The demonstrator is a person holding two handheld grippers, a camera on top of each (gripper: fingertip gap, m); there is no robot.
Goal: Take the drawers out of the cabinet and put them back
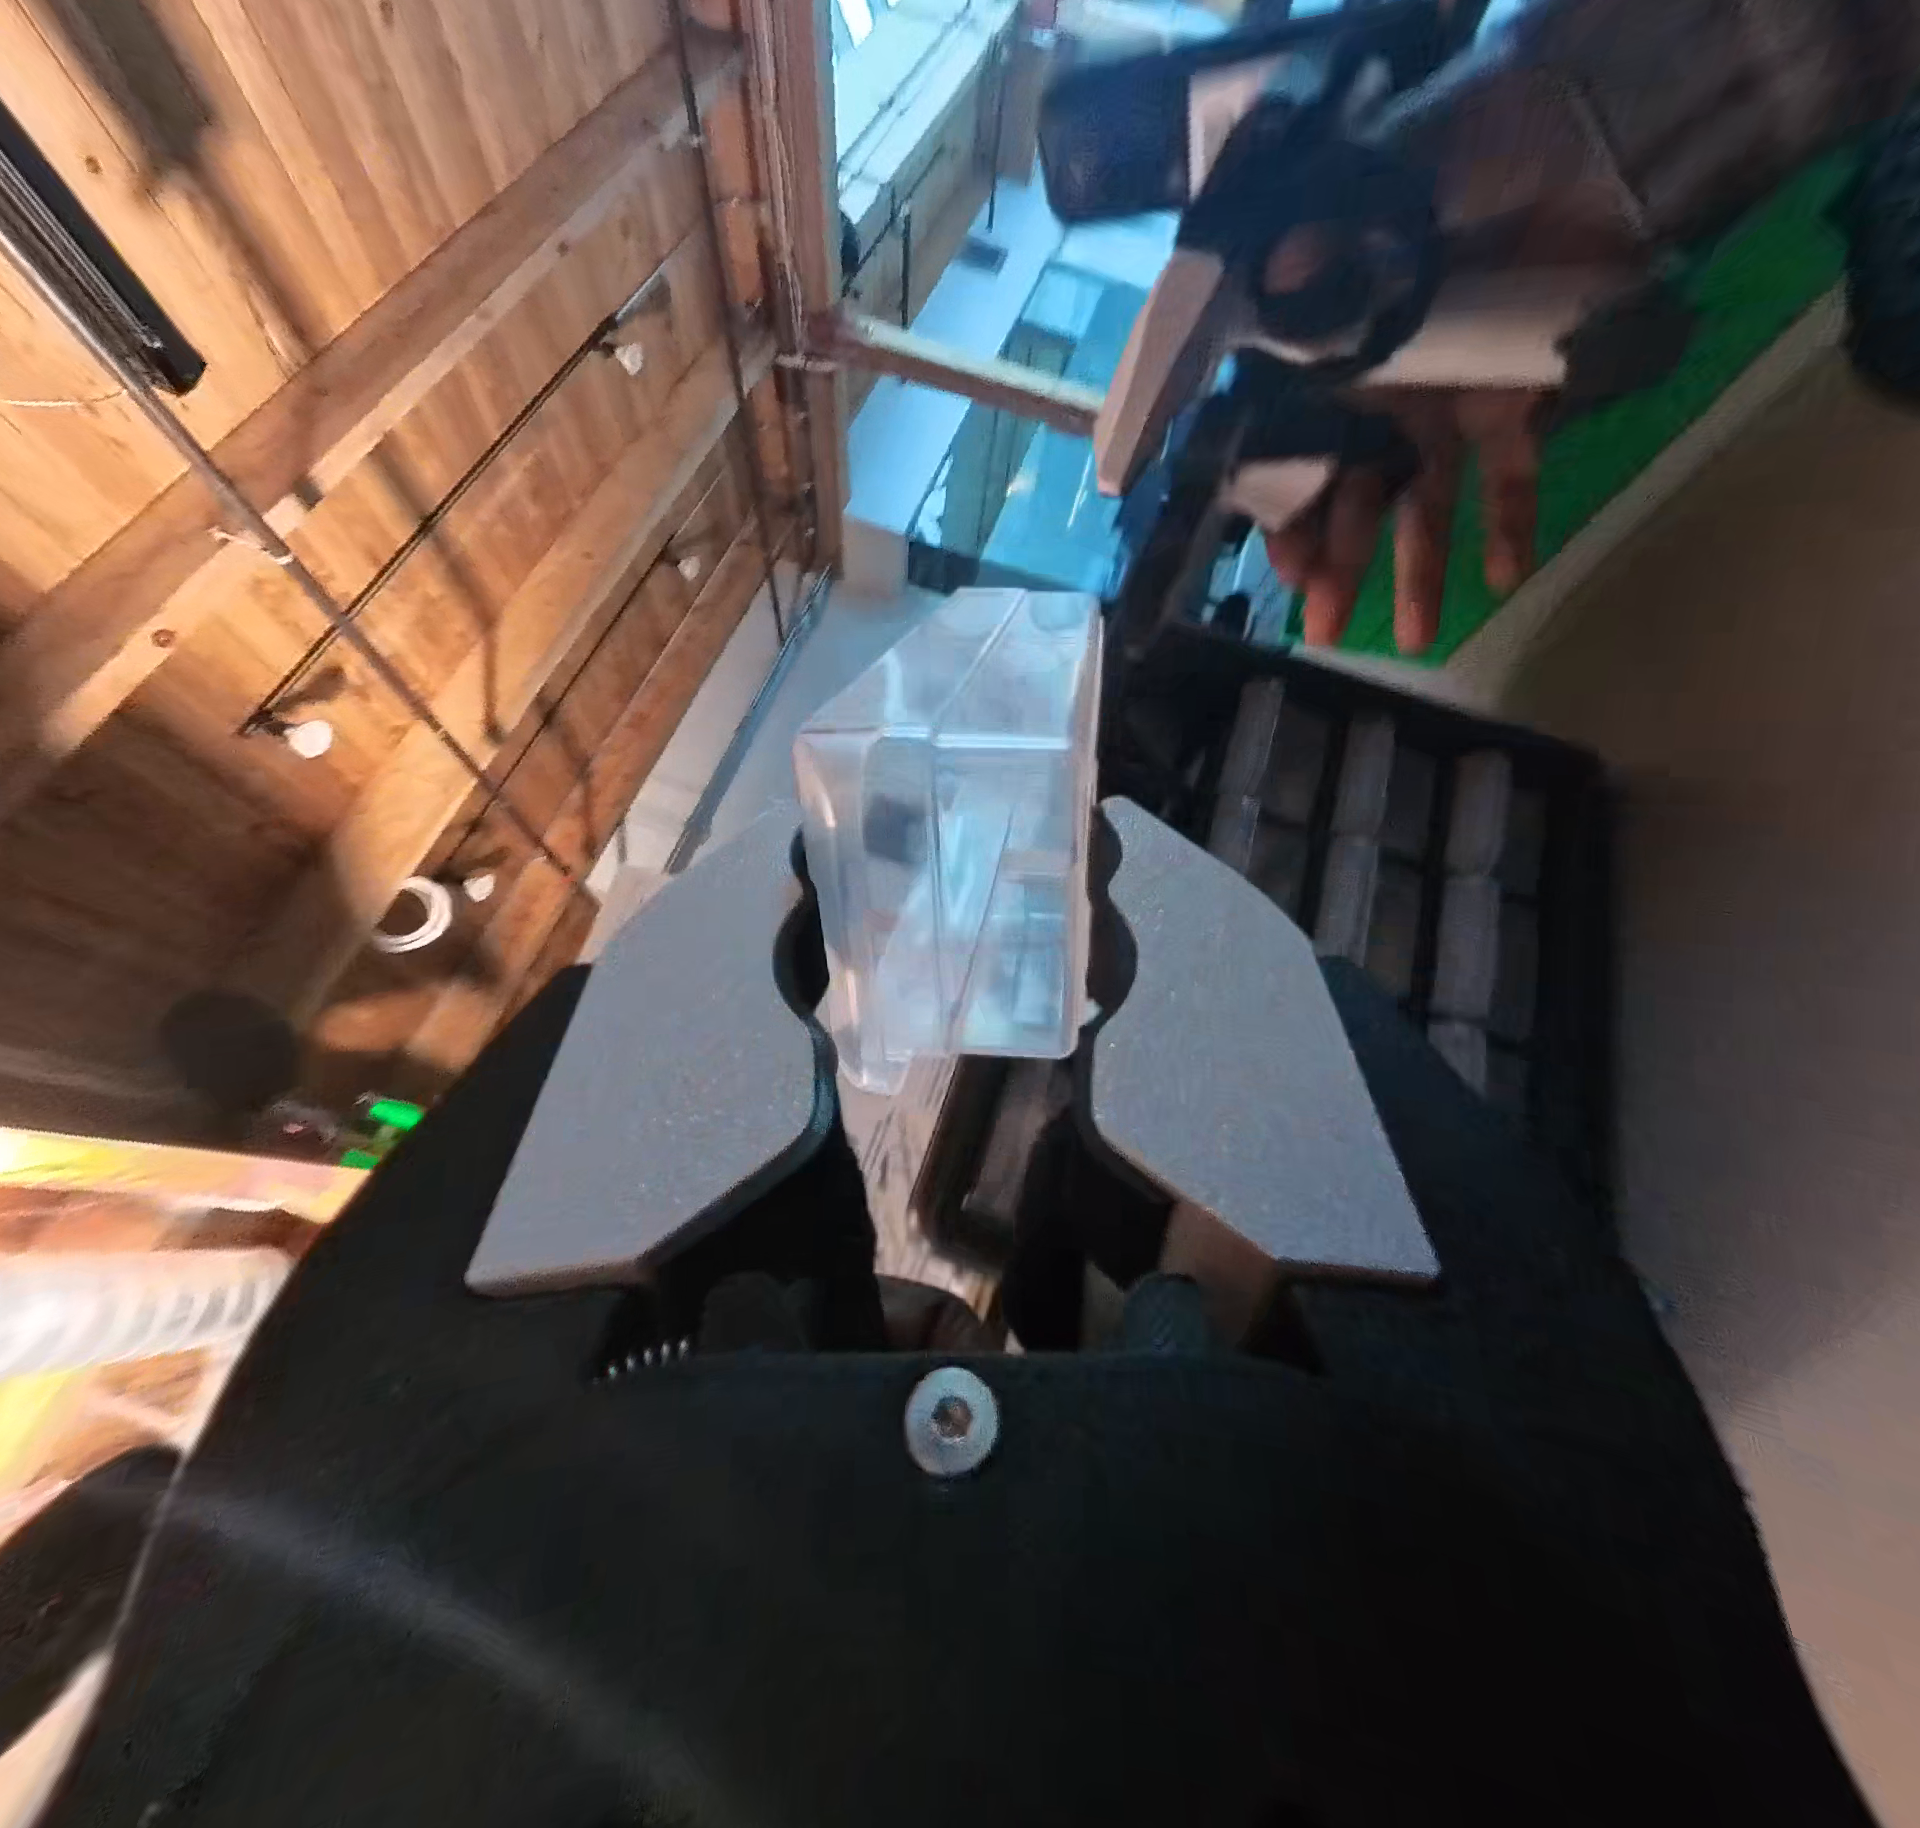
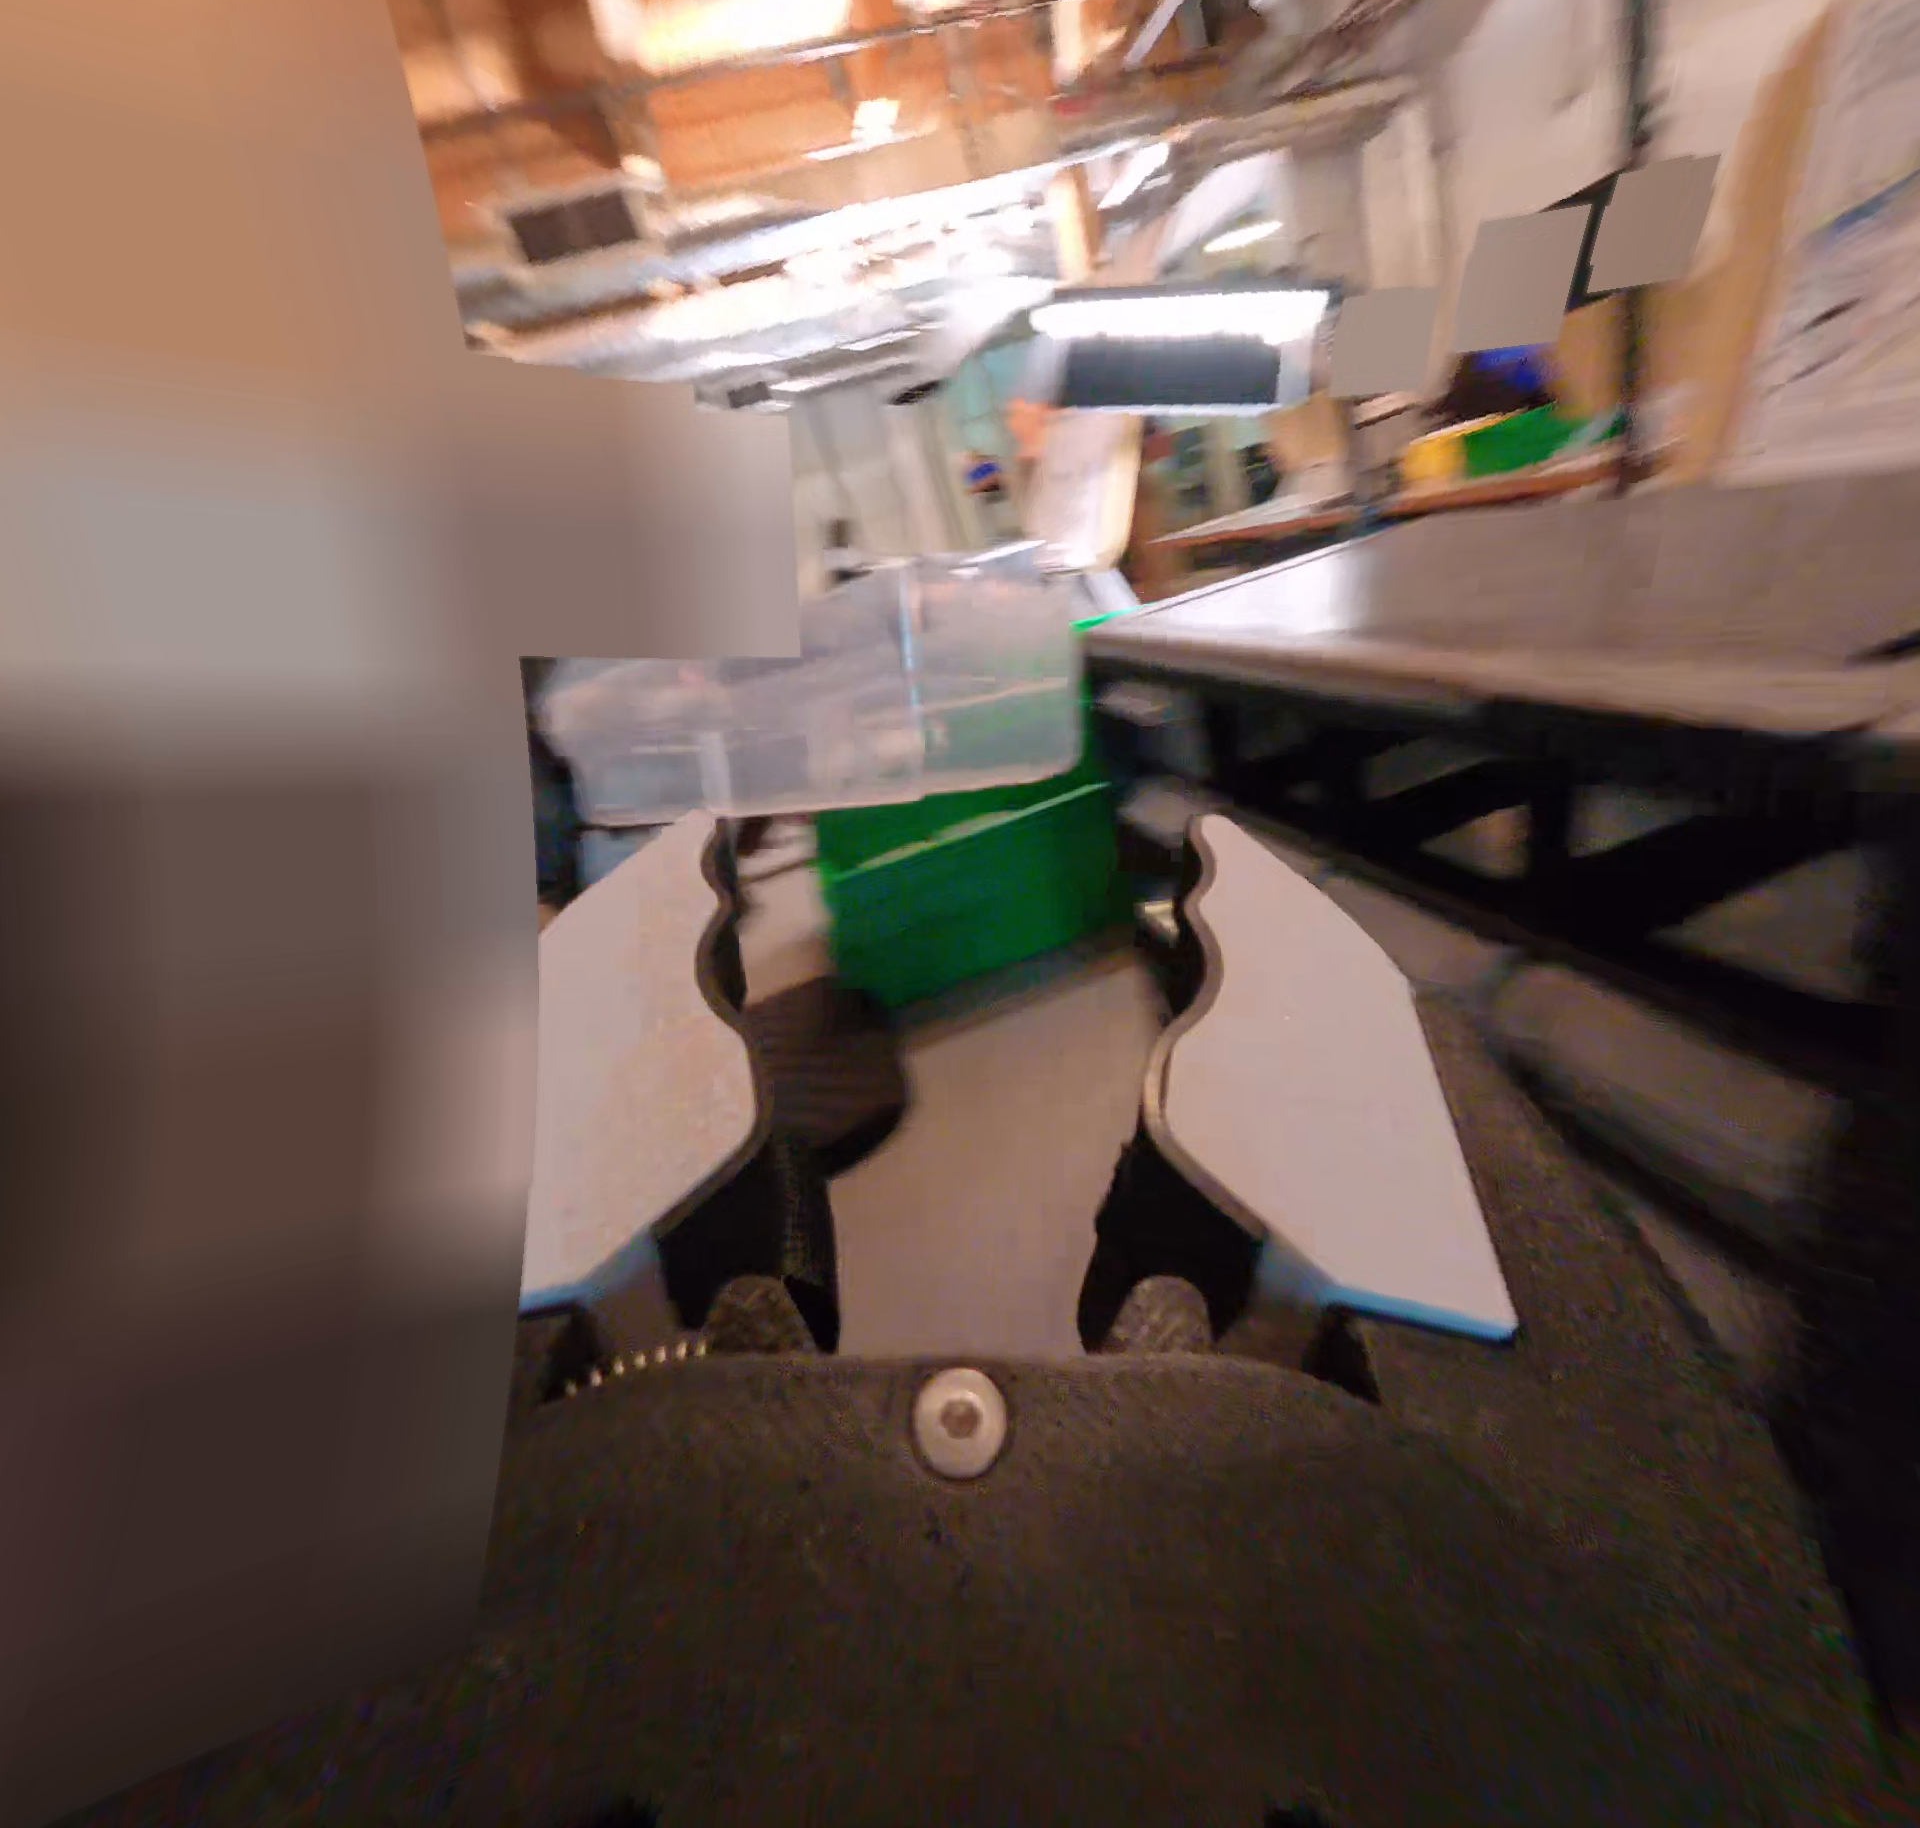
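Observation:
My left gripper [image 1: 951, 833] is shut on a clear plastic drawer [image 1: 966, 822] and holds it in the air by its near end. The black cabinet [image 1: 1382, 843], with several small translucent drawers in it, lies just right of the gripper. My right gripper [image 2: 956, 828] is open and empty, its jaws wide apart. In the right wrist view a clear drawer [image 2: 883, 698] hangs just beyond the gripper's left fingertip; what holds it is hidden by a blurred patch. The right gripper also shows at the top right of the left wrist view [image 1: 1320, 261], in a person's hand [image 1: 1423, 531].
The cabinet rests on a beige tabletop [image 1: 1714, 1051] with a green mat [image 1: 1662, 355] behind it. A green bin [image 2: 966, 905] stands on the floor ahead of the right gripper. A black-framed table [image 2: 1507, 656] runs along the right. Both views are blurred by motion.

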